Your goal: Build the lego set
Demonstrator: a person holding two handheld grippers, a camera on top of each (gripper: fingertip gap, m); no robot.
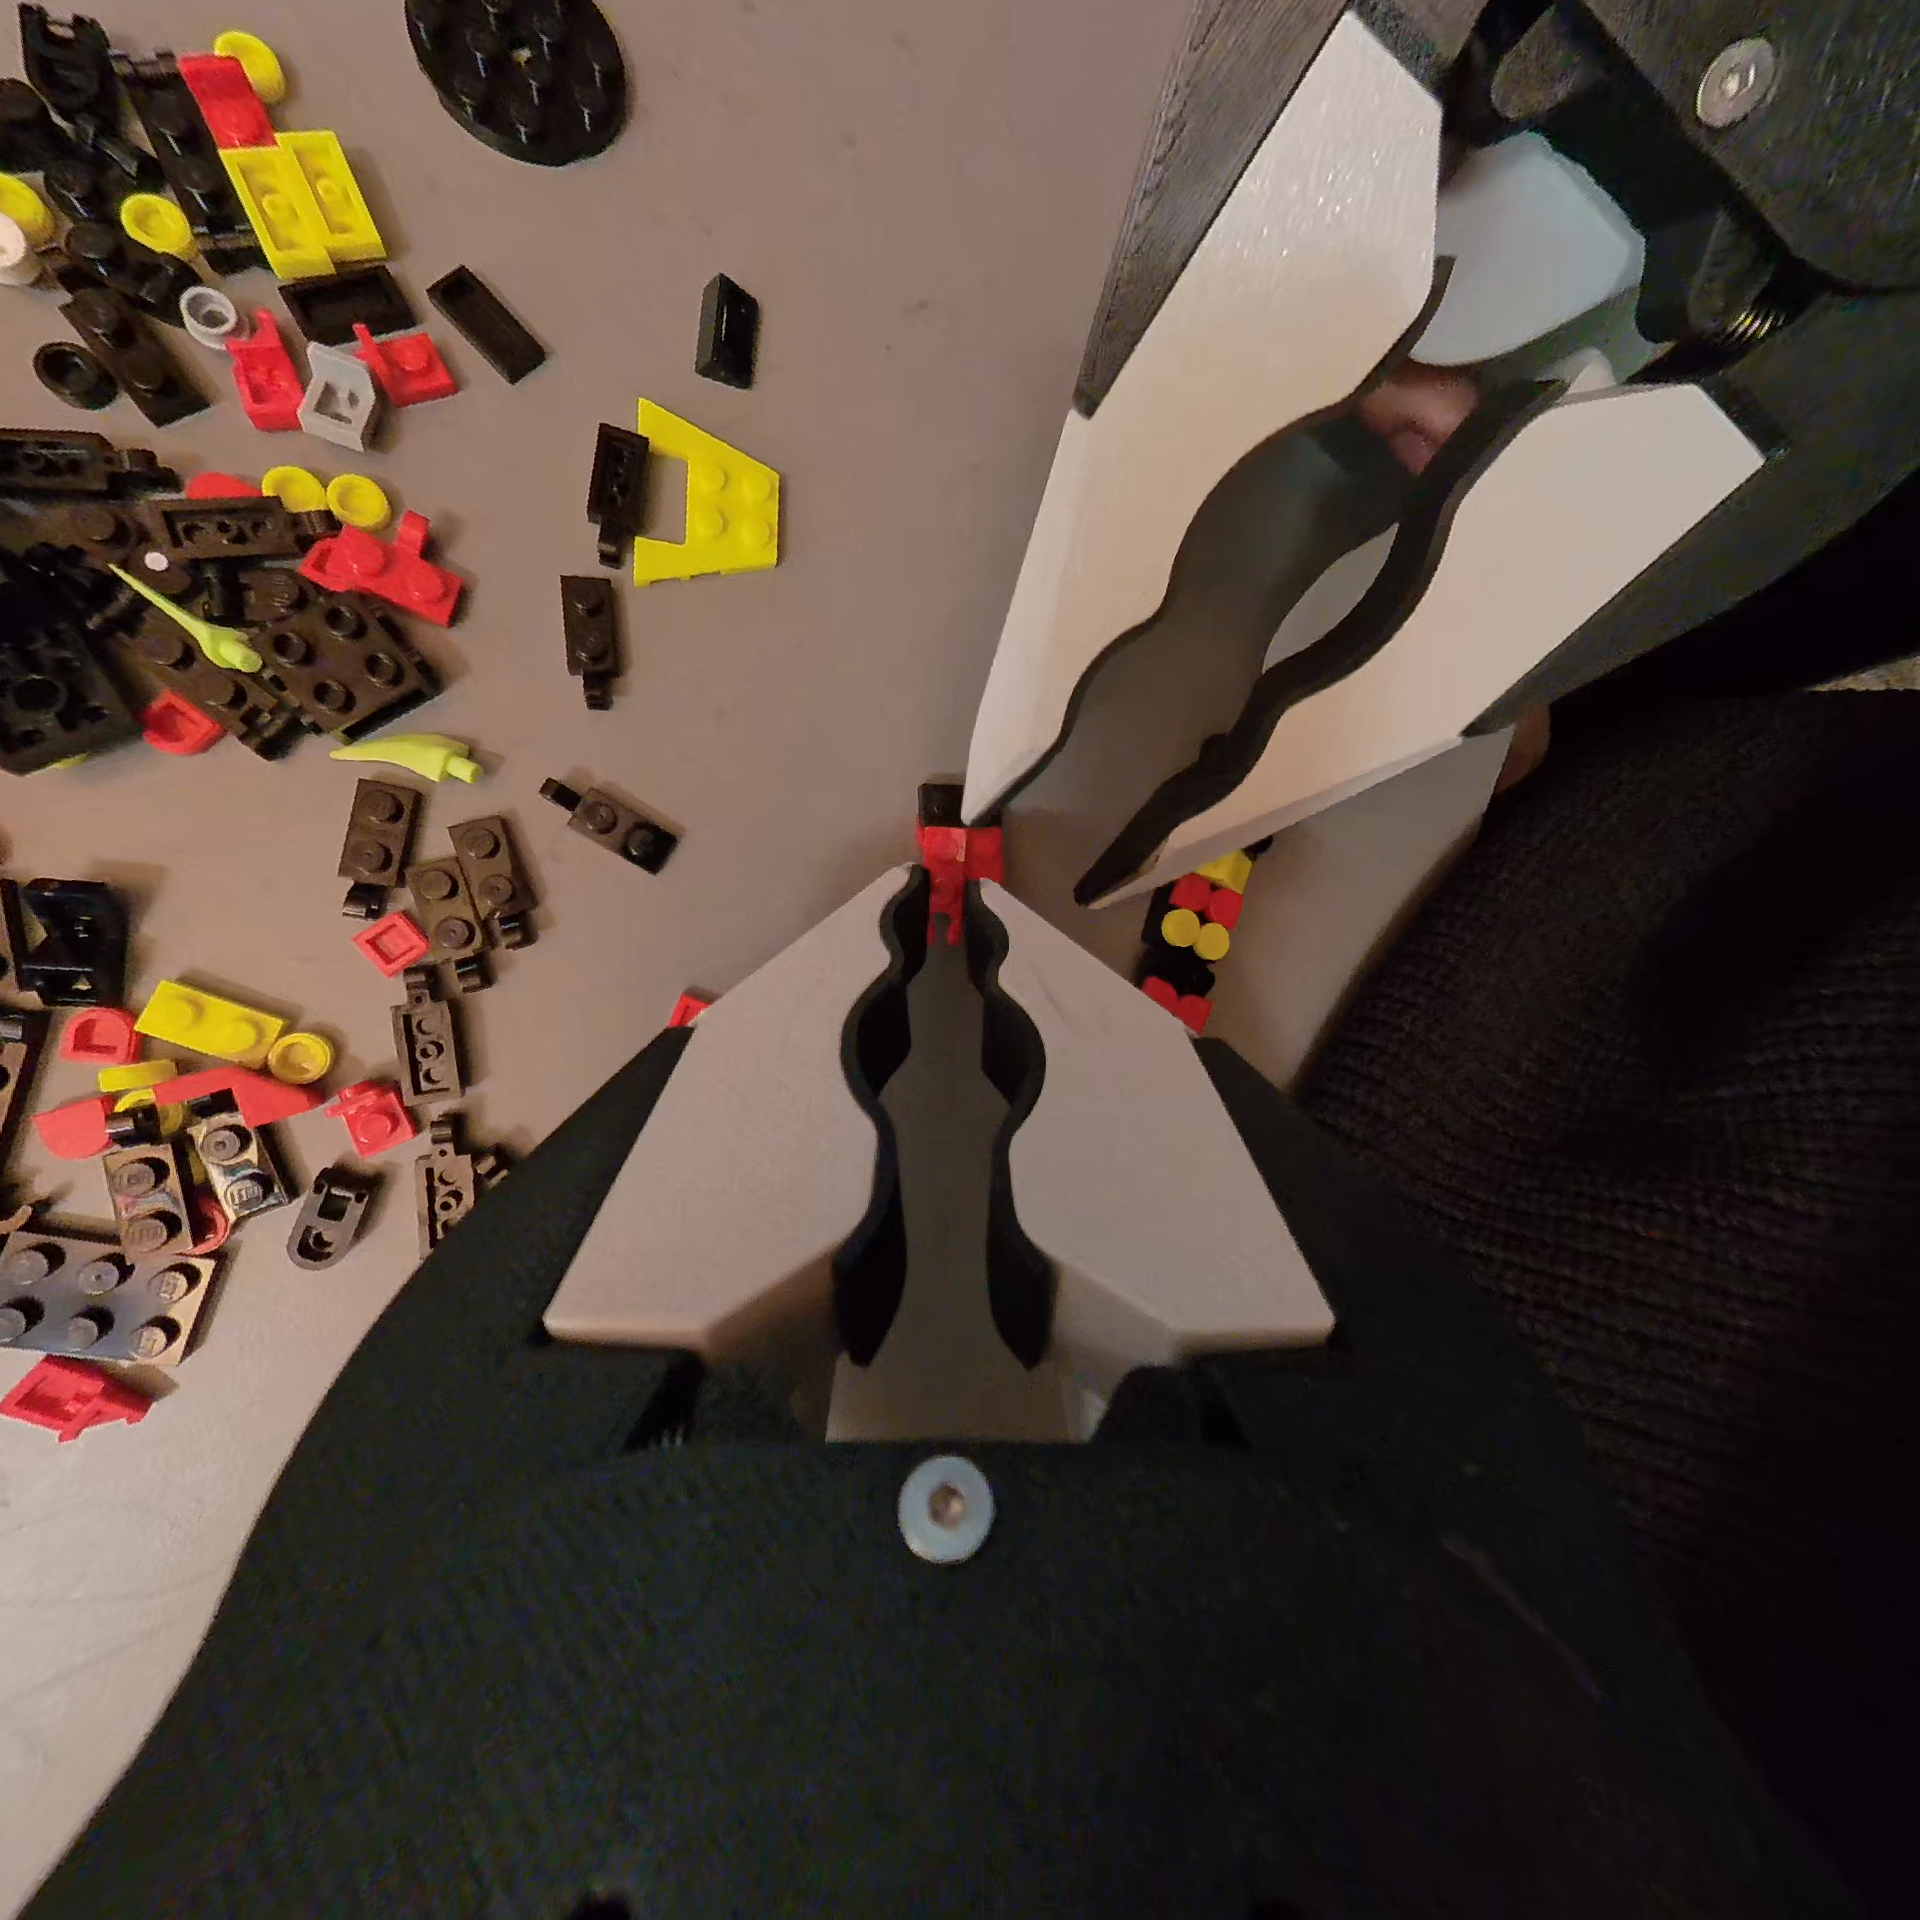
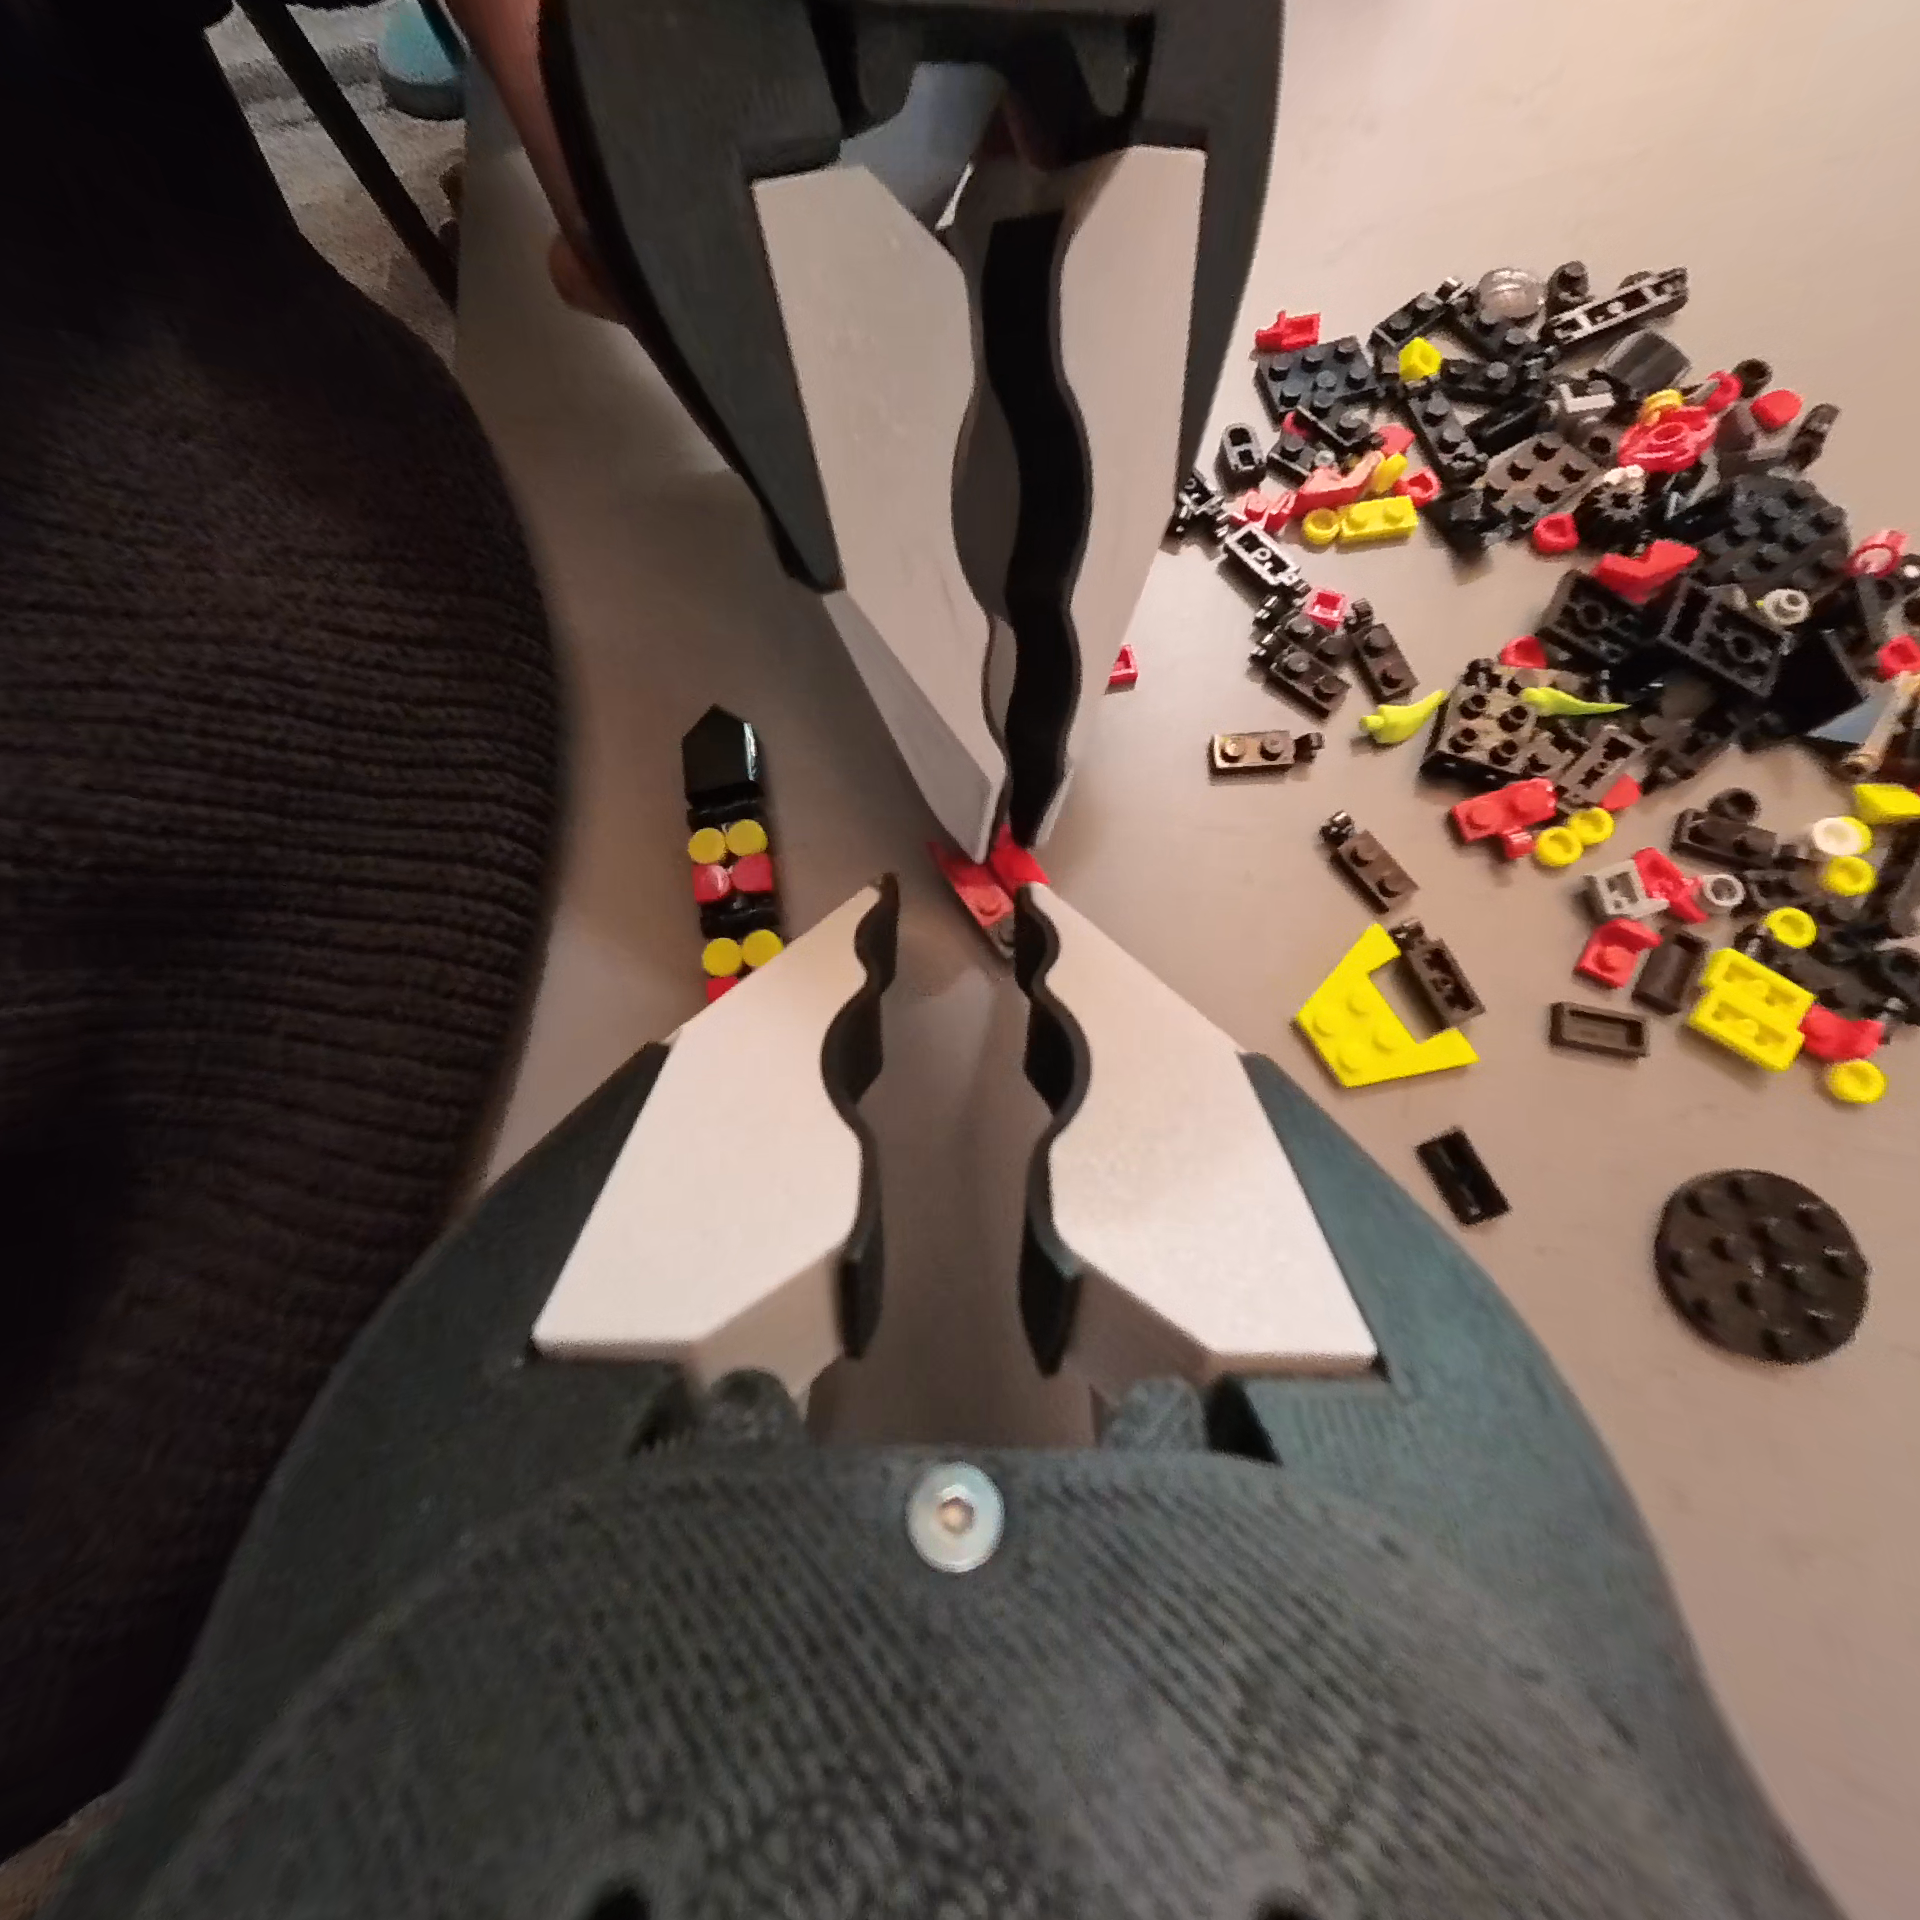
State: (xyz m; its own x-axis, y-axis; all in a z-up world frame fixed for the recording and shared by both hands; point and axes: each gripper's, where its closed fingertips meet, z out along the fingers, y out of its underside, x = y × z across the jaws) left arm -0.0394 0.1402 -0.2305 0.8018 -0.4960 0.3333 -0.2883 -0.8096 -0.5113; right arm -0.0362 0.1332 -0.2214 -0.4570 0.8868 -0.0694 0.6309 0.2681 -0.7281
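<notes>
The left gripper (image 1: 948, 896) pinches a small red piece (image 1: 954, 868), the right gripper (image 1: 1023, 847) meeting it from beyond, fingers parted.

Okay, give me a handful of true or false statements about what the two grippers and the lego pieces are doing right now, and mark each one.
1. The left gripper is shut on the small red piece. True.
2. The right gripper is clamped tight on the yellow wedge plate. False: its fingers stand apart, and the wedge plate lies loose on the table.
3. The round black plate lies apart from the main pile. True.
4. The black, red and yellow strip is held up in the air. False: it lies on the table beside the grippers.
5. All loose pieces are black. False: red, yellow, grey and lime ones show too.
</notes>
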